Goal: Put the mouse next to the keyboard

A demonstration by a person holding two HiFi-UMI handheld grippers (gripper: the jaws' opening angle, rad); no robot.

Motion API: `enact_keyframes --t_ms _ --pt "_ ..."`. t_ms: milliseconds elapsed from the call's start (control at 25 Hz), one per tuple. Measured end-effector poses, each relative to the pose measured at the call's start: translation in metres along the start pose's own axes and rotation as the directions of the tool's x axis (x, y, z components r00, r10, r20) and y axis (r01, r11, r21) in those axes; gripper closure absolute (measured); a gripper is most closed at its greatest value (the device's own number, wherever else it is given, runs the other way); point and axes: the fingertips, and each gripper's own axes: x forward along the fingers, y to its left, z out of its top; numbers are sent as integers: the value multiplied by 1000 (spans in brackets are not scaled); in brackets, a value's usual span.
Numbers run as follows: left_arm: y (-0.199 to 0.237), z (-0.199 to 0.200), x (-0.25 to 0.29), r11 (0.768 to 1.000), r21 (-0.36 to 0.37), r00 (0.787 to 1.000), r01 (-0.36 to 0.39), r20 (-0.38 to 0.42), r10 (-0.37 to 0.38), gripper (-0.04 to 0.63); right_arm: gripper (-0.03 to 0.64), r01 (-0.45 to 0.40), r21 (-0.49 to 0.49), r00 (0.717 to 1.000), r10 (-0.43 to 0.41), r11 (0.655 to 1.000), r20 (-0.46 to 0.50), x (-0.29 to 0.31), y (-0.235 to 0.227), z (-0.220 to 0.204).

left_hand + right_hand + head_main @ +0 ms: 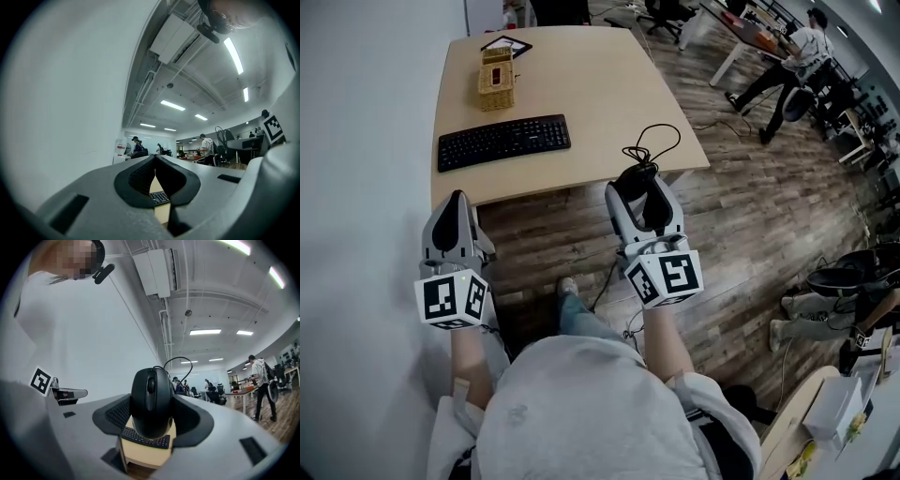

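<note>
1. Wood-plank floor (741, 216) runs under a light wooden table (600, 84) that stands against a white wall. Office desks, chairs and a standing person (792, 56) fill the far background.
2. Keyboard (503, 142): black, lying flat near the table's front edge on the wall side, its long side roughly along that edge.
3. Beyond the keyboard, further from the operator, stands a woven basket (497, 80). A flat dark-framed item (506, 44) lies behind that.
4. Mouse (635, 174): black, smooth rounded shell with a scroll wheel on its centre line between the two buttons. It is held right of the keyboard and well apart from it, at the table's front edge. Whether it touches the tabletop cannot be told.
5. Mouse cable (652, 141): thin and black, leaving the mouse's front end and rising in loose loops over the table, right of the keyboard.
6. Right gripper (642, 199): jaws clamp the mouse by its two sides. The right gripper view shows the shell seated between the dark pads, its button end pointing away from the operator.
7. Left gripper (455, 199): held over the floor, nearer the operator than the keyboard's wall-side end. Its jaws are pressed together at the tips and hold nothing.
</note>
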Motion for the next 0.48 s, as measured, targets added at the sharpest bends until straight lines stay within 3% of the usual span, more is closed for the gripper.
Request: enact_keyframes --t_ms 480 --pt "32 -2 98 997 2 995 -82 50 82 586 364 -70 0 997 70 998 -12 116 -47 -14"
